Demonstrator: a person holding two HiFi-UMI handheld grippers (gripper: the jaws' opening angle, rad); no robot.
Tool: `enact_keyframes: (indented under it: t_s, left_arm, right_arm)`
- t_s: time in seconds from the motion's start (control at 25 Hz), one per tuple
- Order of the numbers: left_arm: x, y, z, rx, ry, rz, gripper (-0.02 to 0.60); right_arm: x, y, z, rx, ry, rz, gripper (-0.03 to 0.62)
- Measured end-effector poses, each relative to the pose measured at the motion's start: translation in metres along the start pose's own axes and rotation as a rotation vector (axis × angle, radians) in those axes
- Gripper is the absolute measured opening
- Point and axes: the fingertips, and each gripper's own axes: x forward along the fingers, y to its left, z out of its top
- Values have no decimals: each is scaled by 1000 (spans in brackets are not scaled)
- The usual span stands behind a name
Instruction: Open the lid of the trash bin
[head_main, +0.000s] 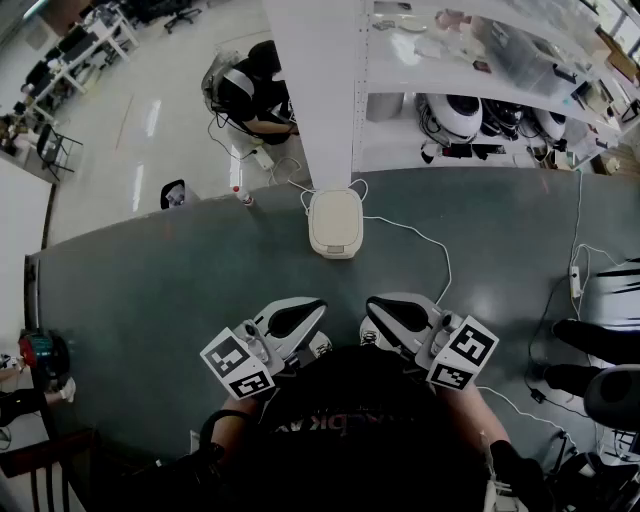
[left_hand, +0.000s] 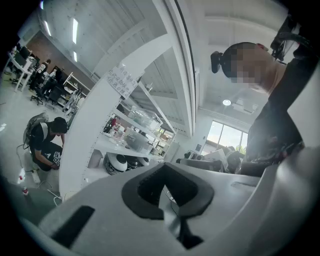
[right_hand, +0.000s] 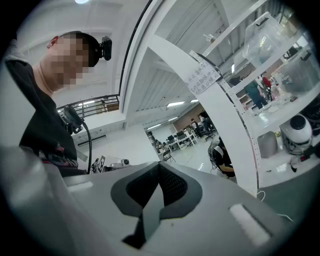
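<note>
At twelve o'clock on the matte dark grey tabletop (head_main: 150, 290), the small cream smooth-plastic trash bin (head_main: 334, 222) is sitting with its rounded lid down. At six o'clock, well apart from it, the glossy white left gripper (head_main: 320, 305) and right gripper (head_main: 369, 303) are hovering closed and empty. Approaching level and working the lid's front edge gently looks wisest.

Open grey table (head_main: 150, 290) leads to the trash bin (head_main: 335, 222), a white cable (head_main: 425, 236) trailing right.

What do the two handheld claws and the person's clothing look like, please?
The white plastic left claw and the matching right claw have smooth rounded shells with black padded insides. Each carries a white cube printed with black square markers. The person wears a dark top.
</note>
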Motion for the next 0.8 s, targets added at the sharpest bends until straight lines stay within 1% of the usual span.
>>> enact_keyframes:
  t_s: [0.4, 0.56, 0.64, 0.8]
  left_arm:
    - [3, -2, 0, 9, 4, 1, 5]
    - [2, -3, -1, 12, 2, 2, 5]
    - [2, -4, -1, 28, 8, 3, 5]
    - [2, -5, -4, 88, 36, 11, 5]
  right_arm:
    - [-2, -1, 0, -5, 6, 3, 6]
    - [-1, 2, 1, -10, 2, 18, 8]
    - [-1, 3, 2, -18, 4, 23, 8]
    - [2, 4, 2, -32, 14, 19, 8]
